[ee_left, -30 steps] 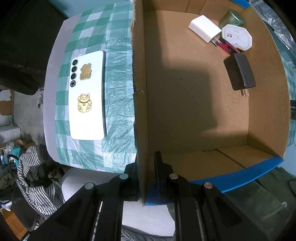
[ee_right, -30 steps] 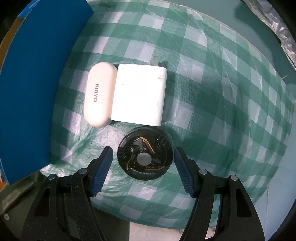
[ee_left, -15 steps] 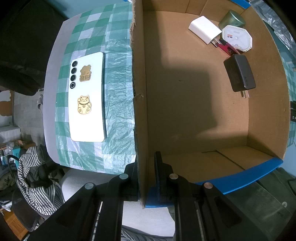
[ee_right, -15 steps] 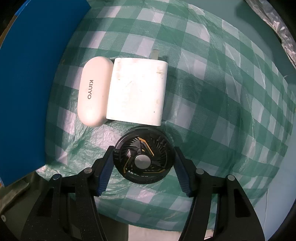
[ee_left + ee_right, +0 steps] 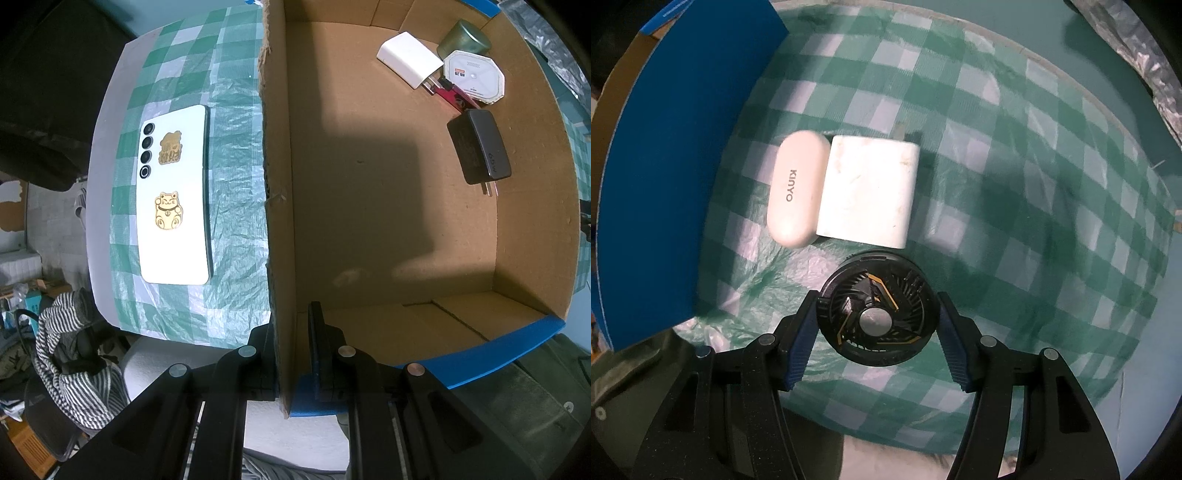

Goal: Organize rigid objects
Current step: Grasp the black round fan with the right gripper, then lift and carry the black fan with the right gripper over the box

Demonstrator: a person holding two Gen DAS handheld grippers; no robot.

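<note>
My left gripper is shut on the near wall of the cardboard box. In the box lie a white charger, a green tin, a white octagonal box, a red item and a black adapter. My right gripper is shut on a round black fan, lifted just above the green checked cloth. A white KINYO case and a white charger lie just beyond it.
A white phone with gold cat stickers lies on the cloth left of the box. The box's blue outer wall stands left of the right gripper. Striped clothing hangs beyond the table's near-left edge.
My right gripper has closed on the black fan and lifted it slightly off the cloth. The left gripper has stayed clamped on the box wall.
</note>
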